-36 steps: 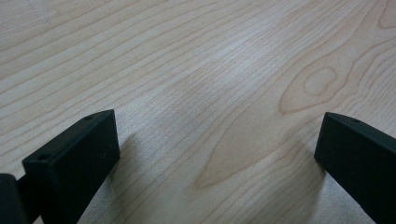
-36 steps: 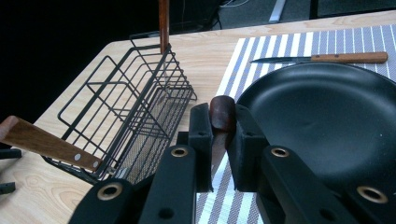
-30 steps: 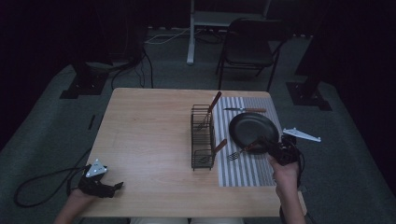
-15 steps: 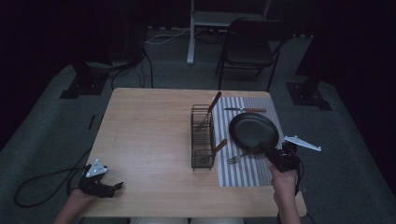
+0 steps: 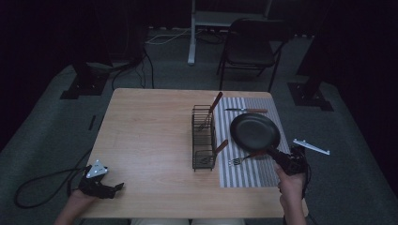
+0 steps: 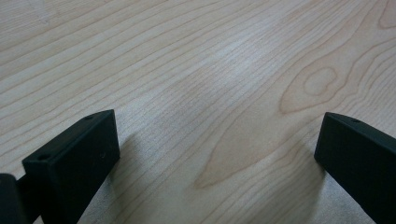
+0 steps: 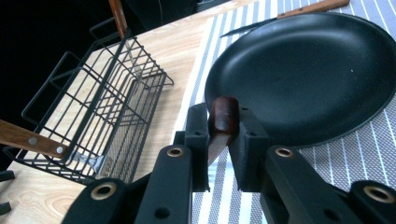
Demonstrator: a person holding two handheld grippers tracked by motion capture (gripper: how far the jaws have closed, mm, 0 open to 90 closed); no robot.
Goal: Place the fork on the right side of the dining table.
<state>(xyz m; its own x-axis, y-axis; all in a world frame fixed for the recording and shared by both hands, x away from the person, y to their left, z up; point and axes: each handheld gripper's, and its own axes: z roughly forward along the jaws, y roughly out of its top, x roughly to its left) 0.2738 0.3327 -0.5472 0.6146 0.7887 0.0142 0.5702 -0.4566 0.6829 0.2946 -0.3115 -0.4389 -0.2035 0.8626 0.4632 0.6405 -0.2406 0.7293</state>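
My right gripper [image 5: 281, 159] is at the table's near right, over a striped mat [image 5: 248, 174]. It is shut on the wooden handle [image 7: 224, 112] of a fork [image 5: 238, 161] whose tines point left along the mat. Just beyond the jaws lies a black frying pan [image 5: 256, 131] [image 7: 308, 70]. My left gripper [image 5: 112, 187] rests at the table's near left corner. It is open, and there is bare wood between its jaws [image 6: 215, 154].
A black wire rack [image 5: 204, 138] [image 7: 93, 107] stands left of the mat with two wooden-handled utensils [image 5: 215, 102] [image 5: 220, 146] in it. A knife [image 5: 246, 110] lies behind the pan. A chair [image 5: 248, 47] stands beyond the table.
My right gripper has shifted slightly toward the table's near edge, still shut on the fork's handle. The left gripper has not moved.
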